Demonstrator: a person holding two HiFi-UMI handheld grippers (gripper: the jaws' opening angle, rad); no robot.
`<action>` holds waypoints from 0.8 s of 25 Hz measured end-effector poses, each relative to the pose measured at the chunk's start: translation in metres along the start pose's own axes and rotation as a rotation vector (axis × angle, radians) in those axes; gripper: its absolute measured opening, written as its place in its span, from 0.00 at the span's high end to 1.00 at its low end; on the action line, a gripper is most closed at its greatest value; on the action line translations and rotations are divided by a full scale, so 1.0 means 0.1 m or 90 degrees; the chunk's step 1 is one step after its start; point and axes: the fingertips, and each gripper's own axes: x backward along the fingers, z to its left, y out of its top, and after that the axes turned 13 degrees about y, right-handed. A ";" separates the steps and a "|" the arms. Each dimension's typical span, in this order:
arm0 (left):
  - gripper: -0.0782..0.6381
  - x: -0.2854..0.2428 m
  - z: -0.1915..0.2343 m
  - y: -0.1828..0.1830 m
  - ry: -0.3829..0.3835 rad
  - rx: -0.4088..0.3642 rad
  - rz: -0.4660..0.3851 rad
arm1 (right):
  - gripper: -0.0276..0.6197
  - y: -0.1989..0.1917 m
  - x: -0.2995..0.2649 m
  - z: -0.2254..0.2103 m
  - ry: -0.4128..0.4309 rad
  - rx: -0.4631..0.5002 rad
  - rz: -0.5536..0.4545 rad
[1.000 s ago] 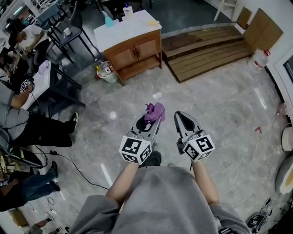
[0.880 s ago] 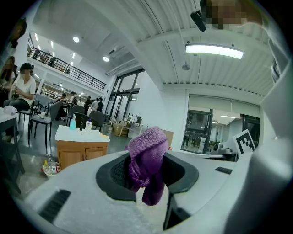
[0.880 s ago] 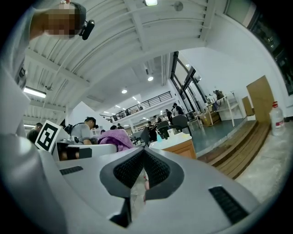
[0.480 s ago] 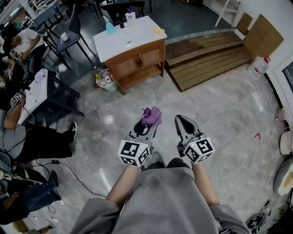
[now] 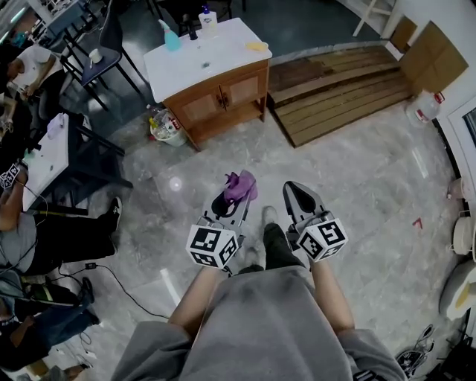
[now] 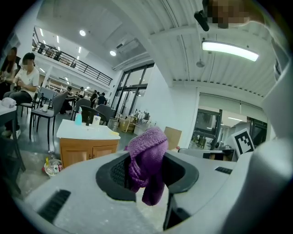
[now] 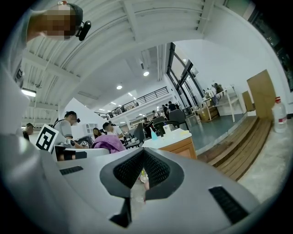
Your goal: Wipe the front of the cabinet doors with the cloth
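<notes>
A purple cloth (image 5: 239,185) is pinched in my left gripper (image 5: 230,198), which is shut on it; in the left gripper view the cloth (image 6: 147,160) bunches up between the jaws. My right gripper (image 5: 295,195) is held beside it, jaws shut with nothing between them (image 7: 143,176). The wooden cabinet (image 5: 223,97) with a white top and two front doors stands well ahead on the floor, far from both grippers. It also shows at left in the left gripper view (image 6: 87,148) and beyond the jaws in the right gripper view (image 7: 176,145).
A blue bottle (image 5: 171,39) and a white bottle (image 5: 207,20) stand on the cabinet top. A bin (image 5: 161,125) sits left of the cabinet. A wooden platform (image 5: 342,82) lies to its right. Seated people and a desk (image 5: 52,149) fill the left side.
The cabinet has shifted slightly in the head view as I step forward. Both grippers keep their places, the cloth still held in the left one.
</notes>
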 end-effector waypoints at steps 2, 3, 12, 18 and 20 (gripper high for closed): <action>0.70 -0.21 0.05 0.04 0.006 0.000 0.003 | 0.94 0.04 -0.14 -0.19 0.005 -0.004 0.001; 0.70 -0.32 0.07 0.05 0.009 -0.002 0.005 | 0.94 0.06 -0.20 -0.29 0.009 -0.007 0.003; 0.70 -1.28 0.17 0.28 0.049 -0.001 0.018 | 0.94 0.32 -0.74 -1.15 0.046 -0.025 0.023; 0.70 -1.74 0.20 0.39 0.080 -0.001 0.025 | 0.94 0.46 -1.00 -1.59 0.074 -0.039 0.033; 0.70 -1.87 0.25 0.40 0.089 -0.001 0.030 | 0.94 0.48 -1.09 -1.70 0.081 -0.045 0.036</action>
